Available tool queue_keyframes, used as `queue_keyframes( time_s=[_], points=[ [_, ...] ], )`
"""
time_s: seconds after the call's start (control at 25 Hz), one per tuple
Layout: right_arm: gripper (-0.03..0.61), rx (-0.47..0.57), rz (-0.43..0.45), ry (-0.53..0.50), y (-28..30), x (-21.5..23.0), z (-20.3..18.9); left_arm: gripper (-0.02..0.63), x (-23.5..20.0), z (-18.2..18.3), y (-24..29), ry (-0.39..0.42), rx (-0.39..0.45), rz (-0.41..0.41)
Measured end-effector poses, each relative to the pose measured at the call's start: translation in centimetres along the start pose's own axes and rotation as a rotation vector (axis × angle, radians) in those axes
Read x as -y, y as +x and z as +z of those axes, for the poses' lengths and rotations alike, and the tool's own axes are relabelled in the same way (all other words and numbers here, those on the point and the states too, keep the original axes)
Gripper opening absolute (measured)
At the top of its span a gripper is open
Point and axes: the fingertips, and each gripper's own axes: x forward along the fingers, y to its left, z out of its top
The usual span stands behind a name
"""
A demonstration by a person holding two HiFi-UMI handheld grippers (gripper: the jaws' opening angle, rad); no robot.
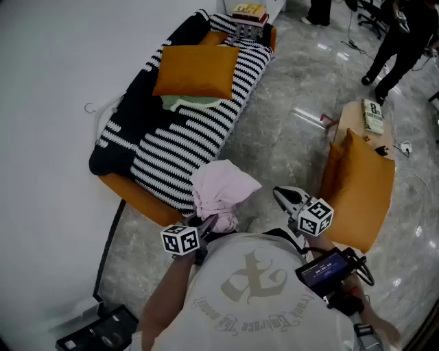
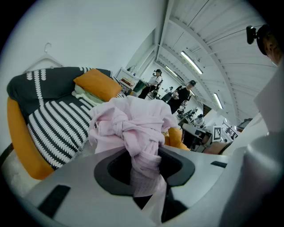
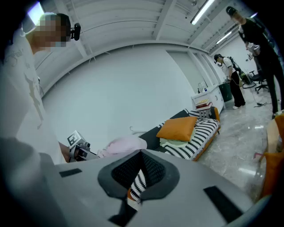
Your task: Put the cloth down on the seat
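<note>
A crumpled pale pink cloth point(image 1: 219, 186) hangs in the air just off the near end of the sofa. My left gripper point(image 1: 209, 223) is shut on its lower bunch. In the left gripper view the knotted cloth point(image 2: 133, 124) fills the space between the jaws point(image 2: 144, 164) and bulges above them. The seat is a low orange sofa point(image 1: 137, 199) under a black-and-white striped blanket point(image 1: 199, 130). My right gripper point(image 1: 285, 197) is to the right of the cloth over the floor, its jaws together with nothing in them point(image 3: 141, 170). The cloth point(image 3: 122, 145) shows to its left.
An orange cushion point(image 1: 195, 72) lies on a pale green fabric point(image 1: 185, 103) mid-sofa; books point(image 1: 248, 12) sit at the far end. A wire hanger point(image 1: 92, 108) lies by the wall. An orange chair point(image 1: 357, 185) and a small table point(image 1: 353, 118) stand right. People point(image 1: 401, 41) stand beyond.
</note>
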Motion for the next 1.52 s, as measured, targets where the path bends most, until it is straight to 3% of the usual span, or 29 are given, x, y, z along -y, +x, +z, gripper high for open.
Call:
queue_keyframes(
  time_s=[0.28, 0.56, 1.0, 1.52],
  points=[
    [0.015, 0.087, 0.003, 0.056, -1.9, -0.6, 0.8, 0.16, 1.2, -1.1, -1.3, -0.032, 0.038, 0.009],
    [0.015, 0.078, -0.013, 0.044, 0.0, -0.3, 2.5, 0.161, 0.2, 1.3, -2.8, -0.035, 0.07, 0.02],
    [0.016, 0.102, -0.066, 0.068, -1.7, 0.1, 2.1, 0.161, -0.4, 1.5, -1.3, -0.041, 0.088, 0.019],
    [0.015, 0.058, -0.043, 0.035, 2.1, 1.1, 4.1, 0.161, -4.1, 4.2, -0.7, -0.093, 0.095, 0.045]
  ],
)
